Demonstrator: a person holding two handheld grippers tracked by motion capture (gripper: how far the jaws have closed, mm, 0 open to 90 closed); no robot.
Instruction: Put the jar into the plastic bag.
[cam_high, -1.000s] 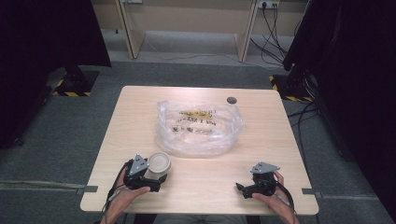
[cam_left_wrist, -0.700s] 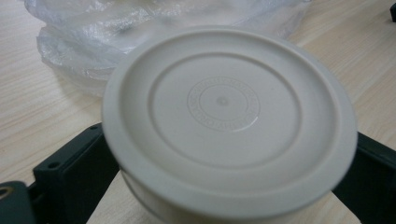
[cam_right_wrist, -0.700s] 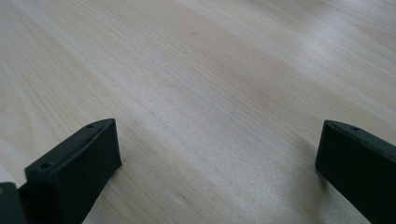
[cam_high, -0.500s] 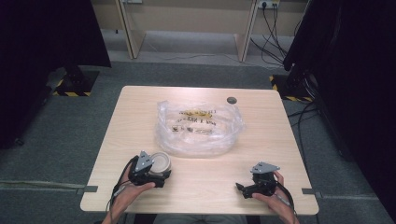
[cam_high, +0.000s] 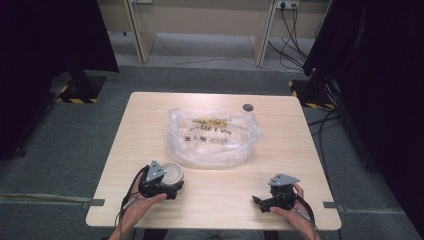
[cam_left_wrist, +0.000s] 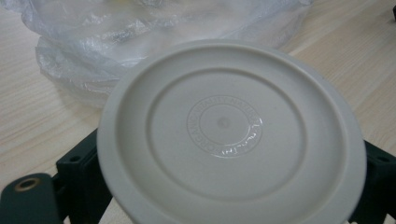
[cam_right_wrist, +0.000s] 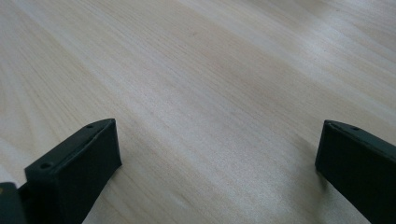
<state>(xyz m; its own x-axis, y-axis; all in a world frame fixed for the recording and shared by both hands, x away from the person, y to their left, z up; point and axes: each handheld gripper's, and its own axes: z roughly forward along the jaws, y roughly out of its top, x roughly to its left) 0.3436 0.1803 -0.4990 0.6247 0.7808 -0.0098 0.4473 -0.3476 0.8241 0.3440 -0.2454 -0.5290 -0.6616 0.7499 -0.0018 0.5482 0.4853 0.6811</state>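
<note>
— so, what is being held?
— a round cream plastic lid (cam_left_wrist: 231, 135), flat face toward the left gripper view's camera, with a raised ring and a small embossed circle of lettering at its centre. it sits between the two black jaws of the left gripper (cam_high: 167, 181), which are closed on its edges.
— where is that on the table?
— near the front left of the light wooden table (cam_high: 280, 165), just in front of a crumpled clear plastic bag (cam_high: 212, 136) that lies in the middle. the bag has some yellow and dark printed items inside, too blurred to read.
— and the other hand?
— the right gripper (cam_high: 261, 202) rests near the front right edge, well apart from the lid. its jaws stand wide apart with bare wood between them.
— anything else?
— a small dark round object (cam_high: 247, 107) lies behind the bag, near the far edge.
</note>
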